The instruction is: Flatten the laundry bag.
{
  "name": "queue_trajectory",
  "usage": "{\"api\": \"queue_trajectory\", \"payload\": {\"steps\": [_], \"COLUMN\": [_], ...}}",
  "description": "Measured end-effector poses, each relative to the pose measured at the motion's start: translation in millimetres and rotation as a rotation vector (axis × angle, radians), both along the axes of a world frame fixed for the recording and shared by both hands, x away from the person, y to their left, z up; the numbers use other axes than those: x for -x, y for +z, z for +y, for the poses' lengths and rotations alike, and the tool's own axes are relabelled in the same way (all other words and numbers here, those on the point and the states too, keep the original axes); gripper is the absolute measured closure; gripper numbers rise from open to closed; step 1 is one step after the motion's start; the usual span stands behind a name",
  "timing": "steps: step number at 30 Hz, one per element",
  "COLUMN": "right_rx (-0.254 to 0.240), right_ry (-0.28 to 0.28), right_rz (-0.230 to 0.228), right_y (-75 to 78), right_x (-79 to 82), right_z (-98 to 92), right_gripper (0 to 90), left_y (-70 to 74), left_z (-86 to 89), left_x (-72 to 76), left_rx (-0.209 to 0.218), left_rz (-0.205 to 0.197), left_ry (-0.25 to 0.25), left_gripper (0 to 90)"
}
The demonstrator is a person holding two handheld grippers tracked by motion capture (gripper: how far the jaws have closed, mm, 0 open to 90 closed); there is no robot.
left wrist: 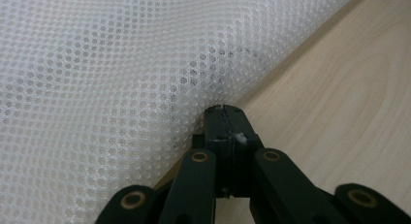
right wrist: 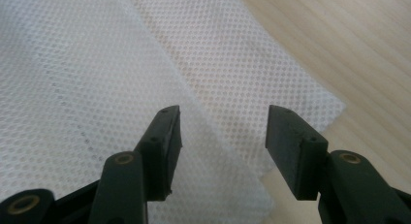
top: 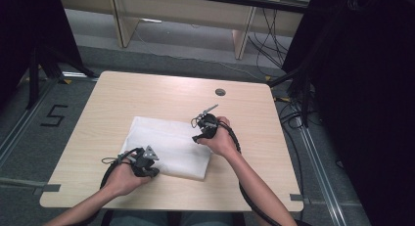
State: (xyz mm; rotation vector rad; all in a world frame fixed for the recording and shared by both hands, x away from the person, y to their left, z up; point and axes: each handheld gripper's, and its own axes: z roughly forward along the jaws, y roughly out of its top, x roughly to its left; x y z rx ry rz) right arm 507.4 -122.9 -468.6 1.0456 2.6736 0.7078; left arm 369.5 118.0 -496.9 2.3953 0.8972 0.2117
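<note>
A white mesh cloth point(top: 166, 143) lies folded on the light wooden table point(top: 161, 91), its layers stepped at the right edge point(right wrist: 72, 88). At the cloth's near left edge my left gripper point(top: 151, 166) is shut, and in the left gripper view its jaws point(left wrist: 224, 110) pinch the rim of the mesh point(left wrist: 106, 78). My right gripper point(top: 198, 137) is over the cloth's far right part. In the right gripper view it point(right wrist: 223, 132) stands open just above the mesh, with nothing between its fingers.
A round grommet hole point(top: 220, 92) sits near the table's far edge. Bare wood point(right wrist: 349, 40) runs to the right of the cloth. Cables point(top: 244, 196) trail from both grippers toward the near edge. Black curtains and desk legs stand beyond the table.
</note>
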Motion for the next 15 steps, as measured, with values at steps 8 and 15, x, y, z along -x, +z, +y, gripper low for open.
{"api": "queue_trajectory", "payload": {"steps": [8,15], "right_rx": [0.062,0.077], "right_ry": [0.086,0.145], "right_rz": [0.065,0.118], "right_y": [-14.6,-11.9], "right_x": [-5.4,-2.4], "right_z": [9.0,15.2], "right_gripper": [54.5,86.5], "left_y": [0.8,1.0], "left_z": [-1.6,-3.5], "left_x": [-1.5,-3.8], "left_rx": [-0.007,-0.009], "left_rz": [0.003,0.003], "left_ry": [-0.001,0.001], "left_gripper": [89.3,89.6]}}
